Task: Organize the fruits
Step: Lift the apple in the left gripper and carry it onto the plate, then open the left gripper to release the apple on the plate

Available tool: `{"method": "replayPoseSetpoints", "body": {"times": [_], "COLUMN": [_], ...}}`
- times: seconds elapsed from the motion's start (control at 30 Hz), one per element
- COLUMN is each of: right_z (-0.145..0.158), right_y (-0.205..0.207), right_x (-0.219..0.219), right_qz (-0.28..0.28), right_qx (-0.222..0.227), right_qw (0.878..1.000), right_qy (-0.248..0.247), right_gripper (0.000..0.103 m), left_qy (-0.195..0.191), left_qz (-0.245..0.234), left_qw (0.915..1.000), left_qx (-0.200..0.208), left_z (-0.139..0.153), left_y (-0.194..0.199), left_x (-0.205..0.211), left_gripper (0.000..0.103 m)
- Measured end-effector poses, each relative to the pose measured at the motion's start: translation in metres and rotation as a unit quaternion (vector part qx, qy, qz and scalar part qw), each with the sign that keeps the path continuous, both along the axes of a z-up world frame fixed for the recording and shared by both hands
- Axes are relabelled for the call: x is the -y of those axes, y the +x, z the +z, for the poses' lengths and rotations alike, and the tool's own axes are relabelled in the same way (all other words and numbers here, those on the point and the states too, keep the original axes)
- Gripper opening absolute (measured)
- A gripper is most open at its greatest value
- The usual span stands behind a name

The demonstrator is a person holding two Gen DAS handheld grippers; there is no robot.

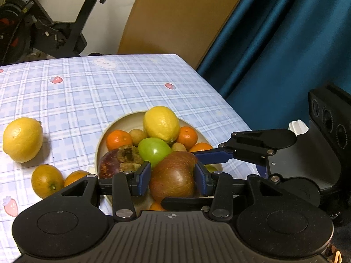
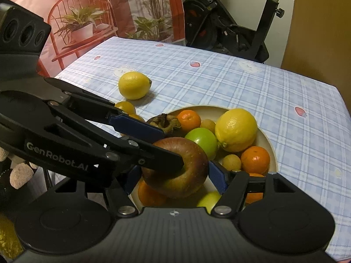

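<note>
1. A red apple [image 1: 175,182] hangs over the near edge of a cream bowl [image 1: 98,151], caught between two hand-held grippers that meet at the fruit
2. The left gripper [image 1: 173,175] is clamped on the apple, its blue pads [image 1: 144,176] pressed to the fruit's two sides; in the right wrist view one of its black fingers lies across the apple's stem hollow while the other passes behind the fruit
3. The right gripper [image 2: 174,179] reaches in from the other side and grasps the same apple across its width, one blue pad [image 2: 217,176] lying against the apple's flank; its opposite pad is largely hidden behind the left gripper's finger
4. The bowl is piled with fruit: a large lemon [image 1: 161,123] on top at the back, a green apple [image 1: 153,151] just beyond the red one, mandarins [image 1: 118,139] on either side, small tan round fruits [image 1: 137,137] tucked between them, and a dark purplish fruit with a dried brown cap [image 1: 109,164] at the left rim
5. Outside the bowl, a second lemon [image 1: 22,139] lies alone on the blue checked tablecloth [image 1: 109,87], with two small oranges [image 1: 47,180] side by side nearer the bowl
6. The cloth, printed with strawberries and rabbits, covers the table to its far corner; an exercise bike [image 1: 43,22] stands beyond it against the wall and a blue curtain [image 1: 285,43] hangs to the right
</note>
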State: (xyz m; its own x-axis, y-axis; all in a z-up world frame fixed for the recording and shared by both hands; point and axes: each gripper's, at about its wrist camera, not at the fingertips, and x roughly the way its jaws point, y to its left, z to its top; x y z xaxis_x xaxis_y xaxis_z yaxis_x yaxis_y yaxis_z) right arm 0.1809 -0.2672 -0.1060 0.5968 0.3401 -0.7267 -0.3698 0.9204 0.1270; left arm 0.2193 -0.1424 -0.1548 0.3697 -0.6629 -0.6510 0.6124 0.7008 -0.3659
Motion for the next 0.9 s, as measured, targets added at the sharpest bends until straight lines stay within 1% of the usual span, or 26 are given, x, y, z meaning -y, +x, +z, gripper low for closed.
{"method": "replayPoseSetpoints", "body": {"times": [0.17, 0.33, 0.43, 0.47, 0.67, 0.9], "right_z": [-0.002, -0.005, -0.005, -0.005, -0.002, -0.001], "right_y": [0.005, 0.008, 0.008, 0.007, 0.001, -0.006], "right_x": [-0.001, -0.002, -0.002, -0.002, 0.004, 0.012], "right_qz": [-0.007, -0.015, -0.016, -0.017, -0.036, -0.048], "right_qx": [0.003, 0.006, 0.008, 0.008, 0.030, 0.042], "right_qw": [1.000, 1.000, 1.000, 1.000, 0.999, 0.998], "right_qy": [0.019, 0.027, 0.025, 0.025, 0.014, 0.016], "right_gripper": [0.069, 0.069, 0.069, 0.069, 0.069, 0.069], "left_qy": [0.000, -0.001, -0.004, -0.005, -0.015, -0.019], "left_qz": [0.007, 0.015, 0.022, 0.025, 0.040, 0.057], "left_qw": [1.0000, 0.9998, 0.9996, 0.9995, 0.9989, 0.9978], "left_qx": [0.005, 0.013, 0.016, 0.017, 0.022, 0.028], "left_z": [0.002, 0.004, 0.006, 0.006, 0.010, 0.013], "left_y": [0.001, 0.000, 0.000, 0.000, -0.001, -0.006], "left_x": [-0.002, -0.004, -0.006, -0.007, -0.013, -0.024], "left_gripper": [0.045, 0.047, 0.050, 0.053, 0.053, 0.053]}}
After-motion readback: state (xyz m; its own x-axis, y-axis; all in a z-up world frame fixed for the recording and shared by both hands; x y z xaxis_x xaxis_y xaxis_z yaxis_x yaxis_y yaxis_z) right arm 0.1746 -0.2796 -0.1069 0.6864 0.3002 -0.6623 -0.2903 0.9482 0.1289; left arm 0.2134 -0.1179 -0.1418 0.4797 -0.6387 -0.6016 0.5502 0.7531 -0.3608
